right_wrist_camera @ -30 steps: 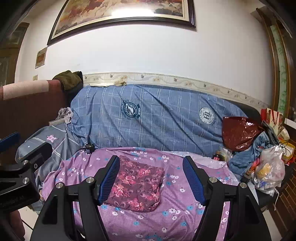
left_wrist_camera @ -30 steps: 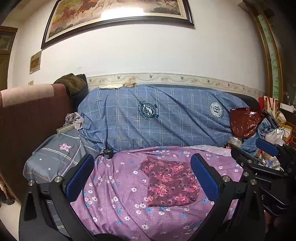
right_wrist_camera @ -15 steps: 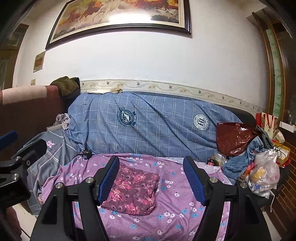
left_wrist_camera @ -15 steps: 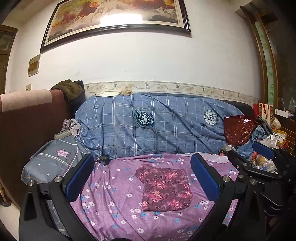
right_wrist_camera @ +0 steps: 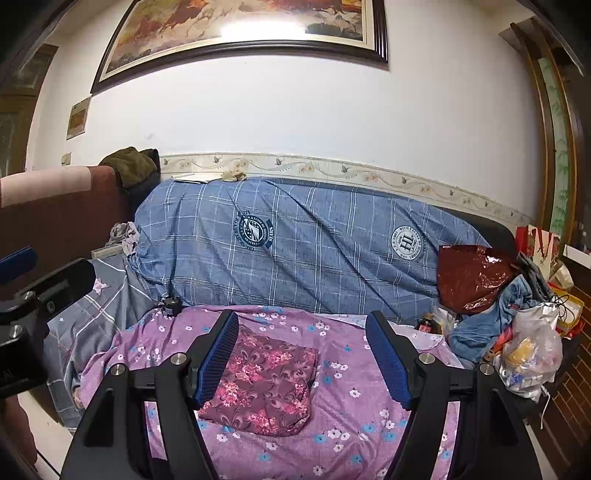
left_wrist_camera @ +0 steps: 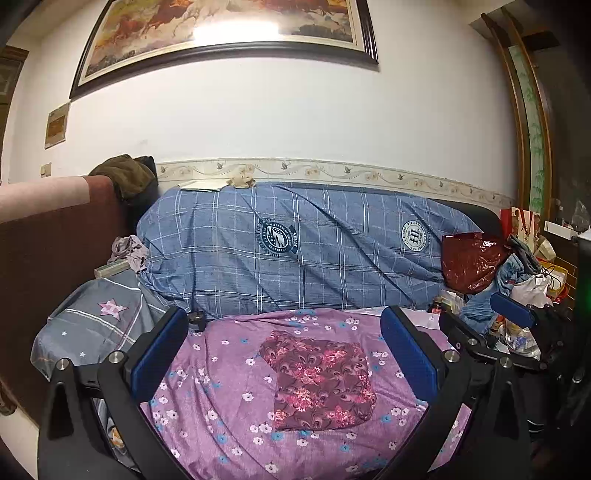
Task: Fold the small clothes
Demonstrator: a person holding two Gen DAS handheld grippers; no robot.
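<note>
Since the earlier frames both cameras have drawn back and tipped upward, so the framed painting fills more of the top of each view and the folded garment sits lower and smaller in the left wrist picture. The left claw has its blue pads wide apart and holds nothing; the garment shows in the gap between them, lower centre of the frame. The right claw is likewise spread apart and empty, with its left pad overlapping the garment's left edge in the picture (whether it touches the cloth I cannot tell).

The garment, maroon with pink flowers, lies folded into a rough square on the purple flowered sheet. Behind it, across the middle of both frames, a blue checked cover drapes the sofa back. At the right edge sit a dark red plastic bag and a heap of clutter. A grey pillow with a pink star lies at the left.
</note>
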